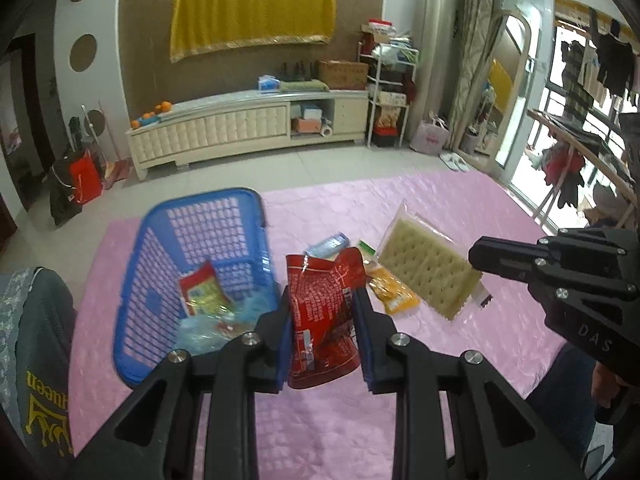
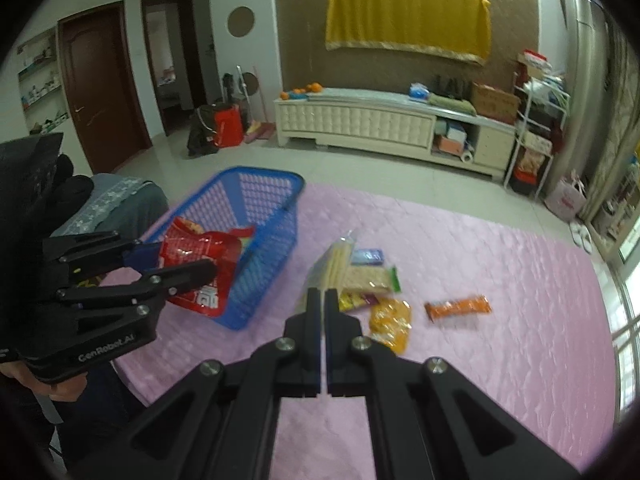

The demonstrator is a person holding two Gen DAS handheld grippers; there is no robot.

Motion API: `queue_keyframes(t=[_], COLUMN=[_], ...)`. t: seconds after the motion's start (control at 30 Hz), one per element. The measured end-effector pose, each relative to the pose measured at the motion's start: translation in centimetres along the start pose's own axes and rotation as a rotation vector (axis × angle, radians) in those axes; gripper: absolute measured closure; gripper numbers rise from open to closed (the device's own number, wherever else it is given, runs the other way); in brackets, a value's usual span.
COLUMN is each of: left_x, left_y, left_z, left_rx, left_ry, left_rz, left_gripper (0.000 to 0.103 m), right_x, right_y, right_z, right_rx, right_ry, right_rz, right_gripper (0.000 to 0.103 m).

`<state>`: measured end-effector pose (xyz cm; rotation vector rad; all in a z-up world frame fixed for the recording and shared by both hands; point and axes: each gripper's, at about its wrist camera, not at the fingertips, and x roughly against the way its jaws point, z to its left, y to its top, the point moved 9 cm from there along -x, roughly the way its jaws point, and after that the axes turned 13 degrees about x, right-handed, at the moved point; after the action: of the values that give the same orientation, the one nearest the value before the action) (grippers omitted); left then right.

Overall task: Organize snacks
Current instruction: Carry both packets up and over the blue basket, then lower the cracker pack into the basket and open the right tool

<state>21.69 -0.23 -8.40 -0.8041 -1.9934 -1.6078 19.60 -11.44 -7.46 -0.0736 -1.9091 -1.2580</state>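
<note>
Left claw (image 1: 324, 316) pinches a red pouch (image 1: 324, 320) just right of the blue basket (image 1: 140, 280); right claw (image 2: 323, 304), jaws closed, apparently grips the cracker pack (image 1: 430, 270). Best practice: carry each well over the rim before letting go.

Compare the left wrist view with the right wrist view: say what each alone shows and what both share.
Only the left wrist view shows the red-and-yellow packet inside the basket and the clothes rack. Only the right wrist view shows the orange bar and the brown door. Both show the blue basket, the red bag in the left gripper, the cracker pack in the right gripper, and the pink mat.
</note>
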Motion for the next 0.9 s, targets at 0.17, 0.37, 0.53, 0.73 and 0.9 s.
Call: queue_keyframes(t=[0.17,0.37,0.53,0.73,0.9], left_x=[1.0,1.7,1.2,0.2,-1.1], left_y=[0.8,2.1,2.3,1.6,0.9], left_z=[3.3,7.8,10.6,12.8,13.9], left_rx=[0.026,0.084,0.12,0.153,0.167], left_ry=[0.027,0.06,0.087,0.102,0.106], left_rz=[-0.018,-0.037,-0.031,-0.006,0.024], left_gripper=[0.078,0.078,0.078,0.078,0.078], right_x=[-1.0,-2.8,-4.4,-6.7,-9.1], right_y=[2.3,4.4,5.7,6.2,6.4], right_z=[2.2,4.6,6.3,7.8,8.1], right_rx=[0.03,0.057,0.085,0.101,0.116], right_ry=[0.028,0.069,0.099,0.118,0.117], right_rz=[-0.02,-0.023,-0.017,0.012,0.048], right_gripper=[0.1,0.1,0.1,0.1,0.1])
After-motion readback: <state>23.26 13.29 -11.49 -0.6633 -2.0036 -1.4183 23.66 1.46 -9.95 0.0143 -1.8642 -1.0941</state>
